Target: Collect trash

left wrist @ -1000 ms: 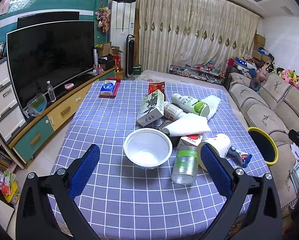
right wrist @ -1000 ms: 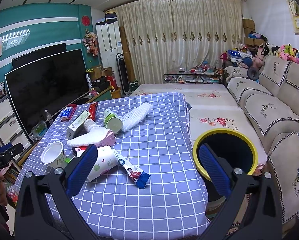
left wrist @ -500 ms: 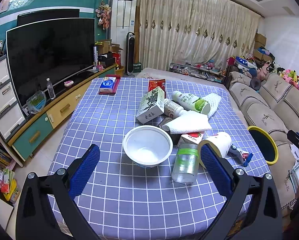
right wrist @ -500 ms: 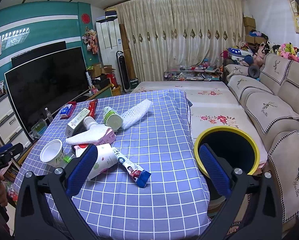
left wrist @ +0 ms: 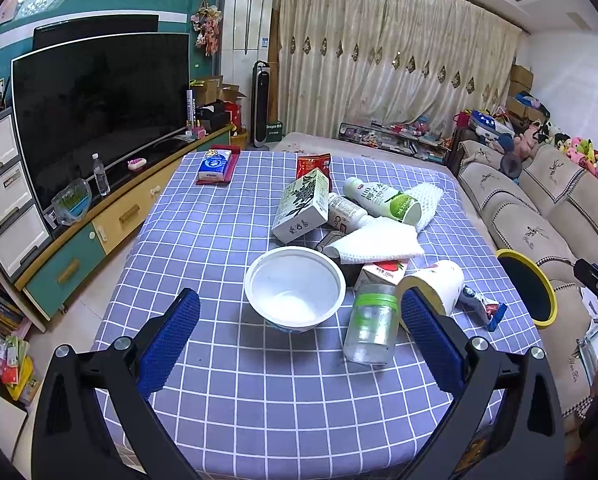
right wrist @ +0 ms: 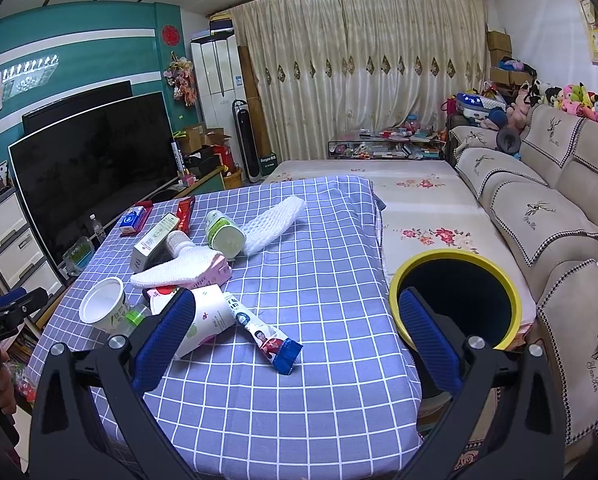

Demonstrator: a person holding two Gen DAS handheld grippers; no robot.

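Note:
Trash lies on a table with a blue checked cloth [left wrist: 227,240]: a white bowl [left wrist: 295,288], a clear jar with a green band [left wrist: 371,328], a paper cup on its side [left wrist: 435,284], a green-and-white carton [left wrist: 303,210], a white bottle [left wrist: 383,200] and a snack wrapper [right wrist: 267,336]. A yellow-rimmed black bin [right wrist: 455,296] stands right of the table. My left gripper [left wrist: 299,344] is open and empty just before the bowl. My right gripper [right wrist: 295,336] is open and empty above the wrapper.
A TV [left wrist: 99,108] on a low cabinet [left wrist: 111,220] stands left of the table. A sofa [right wrist: 547,216] runs along the right behind the bin. A tissue pack [left wrist: 215,164] lies at the table's far left corner.
Both grippers have drifted slightly back and up from the table. Nothing on the table has moved and both stay open.

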